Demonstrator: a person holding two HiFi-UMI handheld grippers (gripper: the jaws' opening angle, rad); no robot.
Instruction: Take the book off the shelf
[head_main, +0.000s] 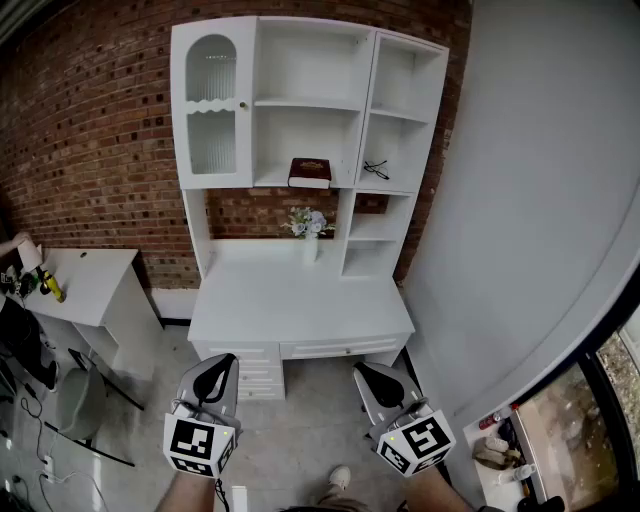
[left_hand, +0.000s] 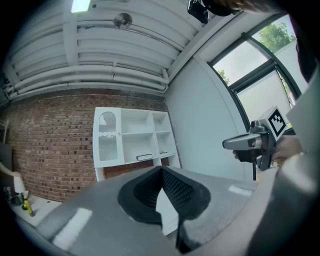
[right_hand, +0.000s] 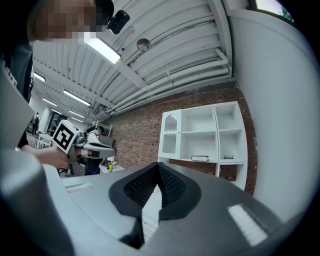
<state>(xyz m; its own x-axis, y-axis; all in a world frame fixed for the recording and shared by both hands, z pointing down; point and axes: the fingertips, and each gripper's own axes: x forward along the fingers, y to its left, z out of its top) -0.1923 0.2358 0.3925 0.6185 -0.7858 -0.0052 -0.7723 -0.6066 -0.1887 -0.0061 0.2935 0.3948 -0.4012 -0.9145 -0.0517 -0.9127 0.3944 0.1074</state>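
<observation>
- Here, a dark red hardcover book (head_main: 310, 172) is seen lying flat on the lowest shelf of the middle bay of a tall white wooden shelf unit (head_main: 300, 40), at the upper centre of the head view.
- A pair of dark spectacles (head_main: 376, 168) is seen in the narrow bay just right of the book. The bay to its left is closed by a frosted glass door (head_main: 212, 105).
- Below the book, a small vase of pale flowers (head_main: 308, 226) is set at the back of the white desk top (head_main: 290, 300).
- The left gripper (head_main: 218, 362) is held at the lower left of the frame, its jaws brought together at the tips with nothing between them.
- The right gripper (head_main: 370, 372) is held at the lower centre-right, its jaws likewise closed and empty.
- Both grippers are held level, pointed at the shelf unit, well apart from the book.
- A red brick wall (head_main: 90, 130) is seen behind the unit.
</observation>
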